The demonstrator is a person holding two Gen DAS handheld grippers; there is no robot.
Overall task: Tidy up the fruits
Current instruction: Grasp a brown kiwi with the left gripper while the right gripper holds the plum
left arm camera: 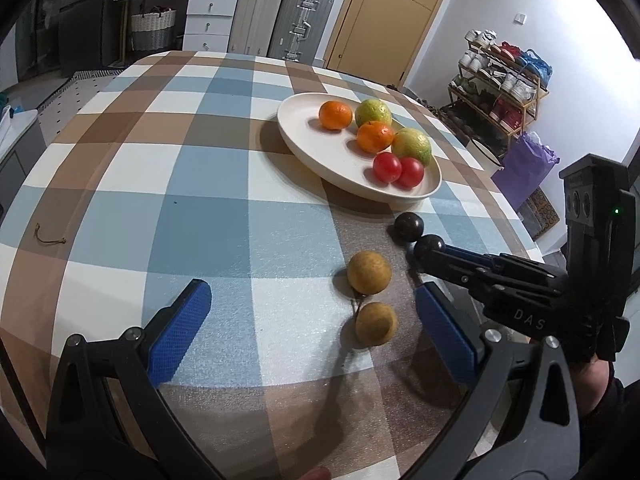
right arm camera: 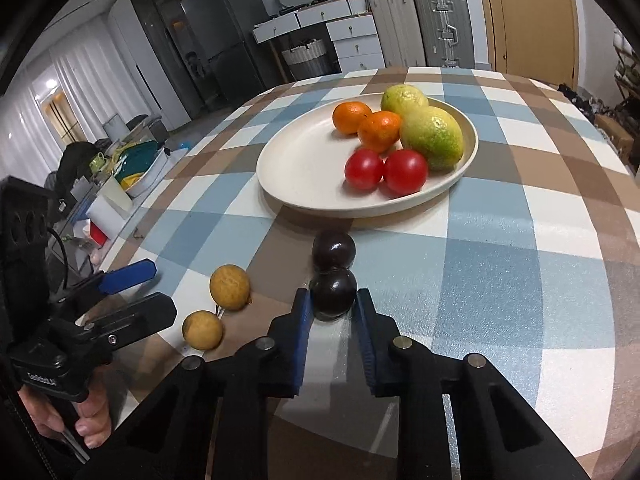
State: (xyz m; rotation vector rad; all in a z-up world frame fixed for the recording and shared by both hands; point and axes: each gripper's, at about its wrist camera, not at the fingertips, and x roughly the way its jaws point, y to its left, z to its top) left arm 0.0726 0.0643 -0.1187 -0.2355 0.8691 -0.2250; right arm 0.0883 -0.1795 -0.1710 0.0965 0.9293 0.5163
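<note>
A cream plate (left arm camera: 304, 148) (right arm camera: 296, 168) holds two oranges, two yellow-green fruits and two red tomatoes (right arm camera: 405, 171). Two dark plums lie on the checked cloth in front of it. My right gripper (right arm camera: 332, 304) (left arm camera: 430, 249) is shut on the nearer plum (right arm camera: 333, 291), low on the table; the farther plum (right arm camera: 333, 250) (left arm camera: 409, 225) touches it. Two tan round fruits (left arm camera: 368, 272) (left arm camera: 376, 323) (right arm camera: 229, 287) (right arm camera: 203, 330) lie between the wide-open fingers of my left gripper (left arm camera: 312, 312) (right arm camera: 136, 280).
The table's right edge (left arm camera: 516, 216) is near the plums. Beyond it stand a shoe rack (left arm camera: 496, 92) and a purple bag (left arm camera: 524, 164). Drawers and suitcases (left arm camera: 280, 20) stand behind the table. A cluttered counter (right arm camera: 120, 172) lies to the left.
</note>
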